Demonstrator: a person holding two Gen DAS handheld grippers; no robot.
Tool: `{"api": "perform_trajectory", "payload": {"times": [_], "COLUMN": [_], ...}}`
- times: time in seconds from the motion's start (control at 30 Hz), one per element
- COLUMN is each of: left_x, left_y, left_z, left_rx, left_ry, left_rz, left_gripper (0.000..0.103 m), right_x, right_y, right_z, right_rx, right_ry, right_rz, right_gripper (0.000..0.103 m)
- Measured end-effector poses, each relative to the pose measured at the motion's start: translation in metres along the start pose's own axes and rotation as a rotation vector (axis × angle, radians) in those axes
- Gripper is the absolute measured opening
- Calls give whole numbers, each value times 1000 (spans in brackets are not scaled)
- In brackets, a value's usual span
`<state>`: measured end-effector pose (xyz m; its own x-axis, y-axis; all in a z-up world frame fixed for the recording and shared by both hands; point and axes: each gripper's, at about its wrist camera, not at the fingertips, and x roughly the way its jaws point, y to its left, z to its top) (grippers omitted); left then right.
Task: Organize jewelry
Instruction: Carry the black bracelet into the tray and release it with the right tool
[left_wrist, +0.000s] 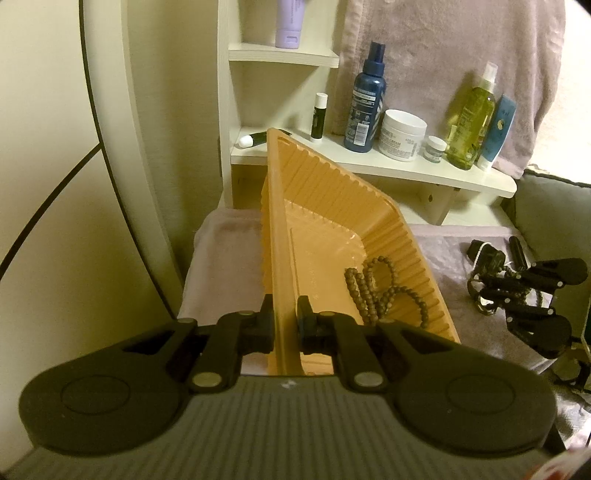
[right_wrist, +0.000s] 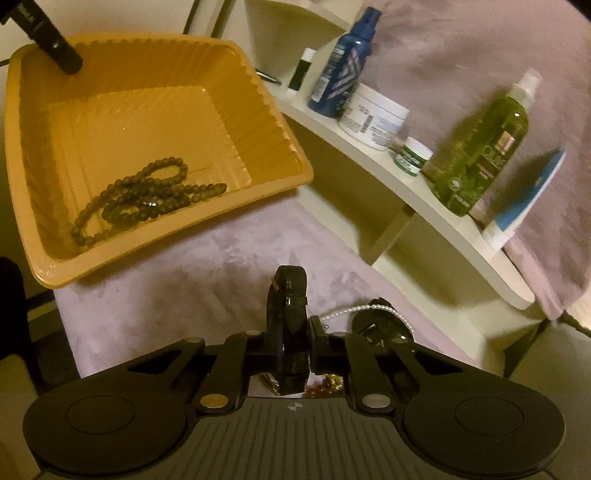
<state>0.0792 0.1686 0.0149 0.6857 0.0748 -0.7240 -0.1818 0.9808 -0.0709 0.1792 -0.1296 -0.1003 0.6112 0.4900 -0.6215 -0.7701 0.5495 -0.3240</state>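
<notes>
The near wall of the orange tray (left_wrist: 280, 258) is pinched by the left gripper (left_wrist: 285, 325), and the tray is held tilted above the lilac cloth (right_wrist: 207, 266); a brown bead necklace (right_wrist: 144, 199) is gathered in its low corner; a black bracelet (right_wrist: 288, 325) is clamped upright by the right gripper (right_wrist: 290, 349); a pearl strand (right_wrist: 369, 309) is seen beside it.

Both handheld tools are matte black plastic: the left tool (left_wrist: 285, 320) and right tool (right_wrist: 291, 338) each show two large round discs, angled linkage arms pinned with silver and brass-coloured screws, short blocky fingers, and a grey ribbed body plate below.
</notes>
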Motion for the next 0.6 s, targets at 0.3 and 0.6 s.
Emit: {"api": "perform_trajectory", "payload": {"times": [0.3, 0.6], "left_x": [0, -1], "left_y": [-1, -2], "left_z": [0, 1], "left_rx": [1, 5], "left_ry": [-1, -1], "left_rz": [1, 2], "left_gripper": [10, 10], "right_x": [-14, -32], "right_y": [-2, -6], "right_z": [13, 46], "right_rx": [76, 129], "right_ry": [-63, -160], "right_rz": [-1, 19], "right_gripper": [12, 12]}}
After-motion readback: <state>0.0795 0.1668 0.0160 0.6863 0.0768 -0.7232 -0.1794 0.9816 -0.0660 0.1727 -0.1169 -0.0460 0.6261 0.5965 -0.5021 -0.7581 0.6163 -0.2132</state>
